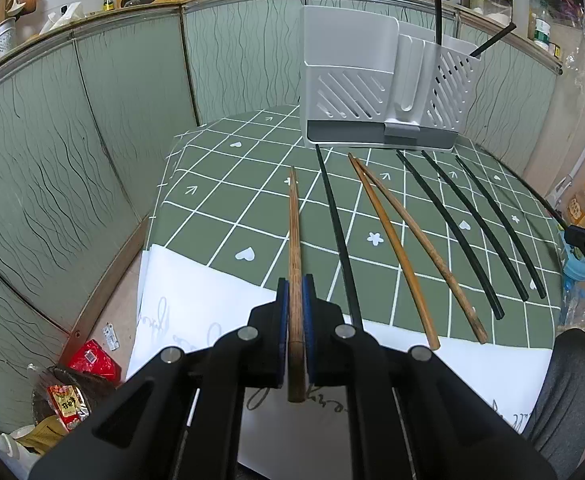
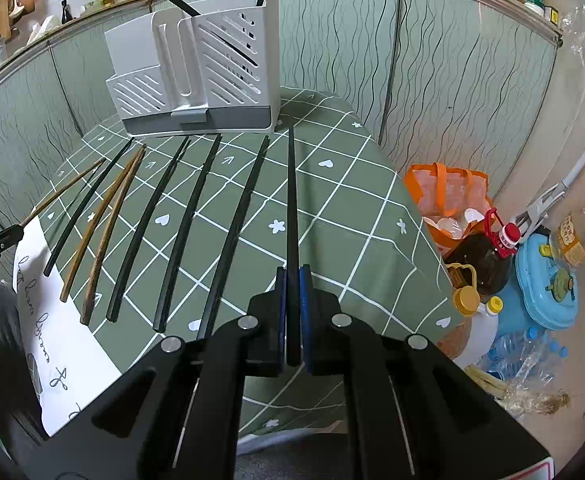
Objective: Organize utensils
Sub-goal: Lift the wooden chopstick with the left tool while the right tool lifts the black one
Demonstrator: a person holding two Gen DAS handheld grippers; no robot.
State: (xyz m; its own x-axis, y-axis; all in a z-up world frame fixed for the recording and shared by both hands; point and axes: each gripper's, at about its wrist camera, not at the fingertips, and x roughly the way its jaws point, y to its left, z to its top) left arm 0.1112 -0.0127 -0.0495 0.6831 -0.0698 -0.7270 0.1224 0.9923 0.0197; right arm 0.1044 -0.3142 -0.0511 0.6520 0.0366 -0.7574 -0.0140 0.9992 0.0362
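Note:
My left gripper [image 1: 295,284] is shut on a brown wooden chopstick [image 1: 293,224] that points away over the green checked tablecloth [image 1: 228,184]. My right gripper [image 2: 292,274] is shut on a black chopstick [image 2: 291,192] aimed toward the white slotted utensil holder [image 2: 196,80] [image 1: 356,92]. Two black chopsticks [image 1: 438,16] stand in the holder's right compartment. On the cloth lie two more wooden chopsticks [image 1: 396,240] and several black ones [image 1: 448,224] side by side. The right gripper shows at the right edge of the left wrist view, the left gripper at the left edge of the right wrist view.
A white paper sheet [image 1: 196,304] lies at the table's near edge. Green wavy-pattern panels [image 1: 92,128] wall the table behind and left. On the floor right of the table are an orange bag [image 2: 448,188], bottles [image 2: 488,256] and a blue pot lid [image 2: 548,280]. A person's grey trouser leg [image 1: 568,384] is near.

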